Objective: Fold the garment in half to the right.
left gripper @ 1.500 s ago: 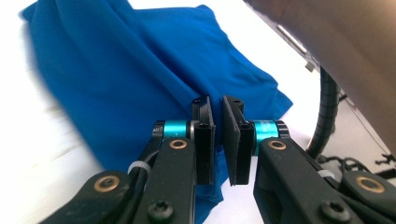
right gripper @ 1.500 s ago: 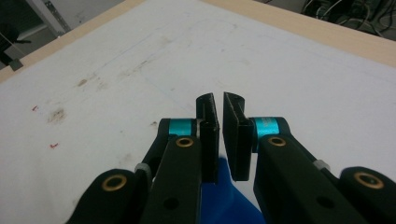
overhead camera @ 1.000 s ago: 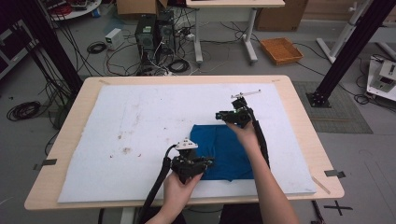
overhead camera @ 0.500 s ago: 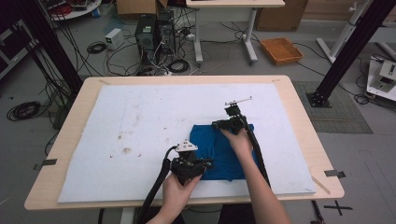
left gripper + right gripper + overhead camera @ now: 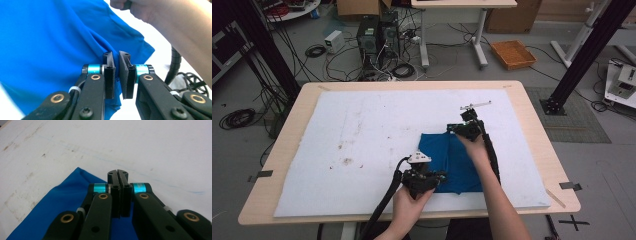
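A folded cloth (image 5: 451, 161) lay on the white mat (image 5: 362, 130), right of the mat's middle and nearer its near edge than its far one. The mat covered most of the table (image 5: 532, 125), leaving a bare strip of tabletop round it. The left gripper (image 5: 438, 176) sat at the cloth's near left corner, its jaws nipped on the cloth's edge (image 5: 117, 82). The right gripper (image 5: 452, 129) stood at the cloth's far right corner, jaws pressed together over that edge (image 5: 75, 202). On the floor behind the table stood a computer tower (image 5: 374, 35) among cables, with a tray (image 5: 513, 53) to its right
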A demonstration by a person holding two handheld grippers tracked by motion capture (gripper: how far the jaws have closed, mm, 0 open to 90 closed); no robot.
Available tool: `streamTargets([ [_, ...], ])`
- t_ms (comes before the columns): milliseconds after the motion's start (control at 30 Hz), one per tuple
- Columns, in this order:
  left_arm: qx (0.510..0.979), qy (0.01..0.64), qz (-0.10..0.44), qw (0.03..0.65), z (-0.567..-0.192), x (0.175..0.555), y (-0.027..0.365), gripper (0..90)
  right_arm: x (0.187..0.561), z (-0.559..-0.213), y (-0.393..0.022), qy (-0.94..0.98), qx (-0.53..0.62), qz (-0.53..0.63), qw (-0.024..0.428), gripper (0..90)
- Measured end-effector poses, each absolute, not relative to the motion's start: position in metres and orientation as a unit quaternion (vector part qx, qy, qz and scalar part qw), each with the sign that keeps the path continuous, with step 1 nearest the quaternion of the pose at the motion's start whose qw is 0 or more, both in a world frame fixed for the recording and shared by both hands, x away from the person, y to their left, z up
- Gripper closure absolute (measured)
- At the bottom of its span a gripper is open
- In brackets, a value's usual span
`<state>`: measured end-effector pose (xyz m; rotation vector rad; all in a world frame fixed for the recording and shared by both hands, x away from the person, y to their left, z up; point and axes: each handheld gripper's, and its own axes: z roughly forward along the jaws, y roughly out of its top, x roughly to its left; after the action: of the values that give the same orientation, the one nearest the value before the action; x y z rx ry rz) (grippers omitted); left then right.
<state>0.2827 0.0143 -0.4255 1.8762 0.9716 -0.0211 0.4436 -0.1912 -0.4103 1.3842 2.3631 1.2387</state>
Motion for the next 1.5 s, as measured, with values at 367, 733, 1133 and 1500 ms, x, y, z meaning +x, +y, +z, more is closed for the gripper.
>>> streamTargets([
  [367,0.767,0.391,-0.029,0.508,-0.426,0.294,-0.041,83.2,0.451,-0.400,-0.232,0.789,0.449,0.406,0.101,90.0],
  [733,0.769,0.381,-0.043,0.512,-0.434,0.301,-0.092,83.1,0.452,-0.398,-0.264,0.798,0.448,0.384,0.124,90.0],
  [1133,0.769,0.348,-0.030,0.536,-0.434,0.297,-0.103,56.0,0.449,-0.405,-0.276,0.793,0.464,0.357,0.168,86.5],
  [1500,0.774,0.327,0.065,0.539,-0.406,0.295,-0.034,49.8,0.419,-0.399,-0.290,0.757,0.486,0.404,0.165,73.4],
])
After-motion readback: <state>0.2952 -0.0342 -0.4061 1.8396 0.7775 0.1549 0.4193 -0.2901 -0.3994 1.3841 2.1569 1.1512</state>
